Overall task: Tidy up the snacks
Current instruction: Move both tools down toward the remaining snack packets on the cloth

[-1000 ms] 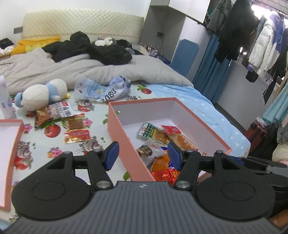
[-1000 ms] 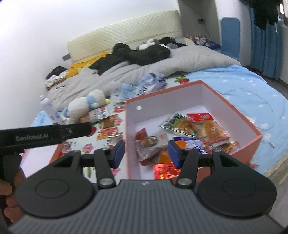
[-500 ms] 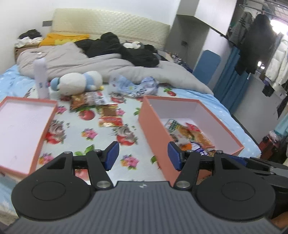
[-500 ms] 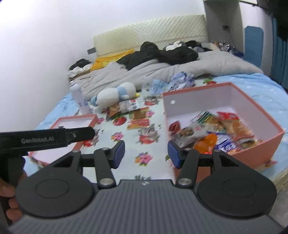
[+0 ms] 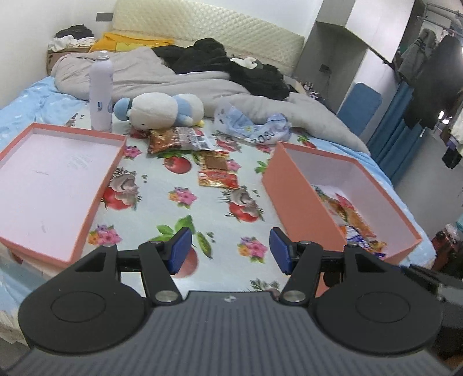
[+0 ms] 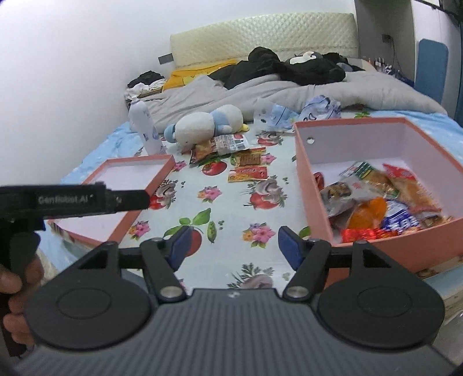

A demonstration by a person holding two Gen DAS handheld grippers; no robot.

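Salmon-pink cardboard formed the shallow box lid [image 5: 58,179] at the left of the bed, its white inside bare. Just beyond it stood a white bottle [image 5: 100,92] beside a plush toy [image 5: 159,108]. Three snack packets [image 5: 217,167] lay loose on the flowered sheet [image 5: 179,214] in the middle. The left gripper [image 5: 230,250] hovered half open and empty; the right gripper [image 6: 233,244] was opening, nothing between its pads. At the right, the deep box [image 6: 306,179] held more snacks [image 6: 376,199].

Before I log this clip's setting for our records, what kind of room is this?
Most likely a bedroom: a bed with a padded headboard, a rumpled grey duvet, and clothes hanging on a rail at the side.
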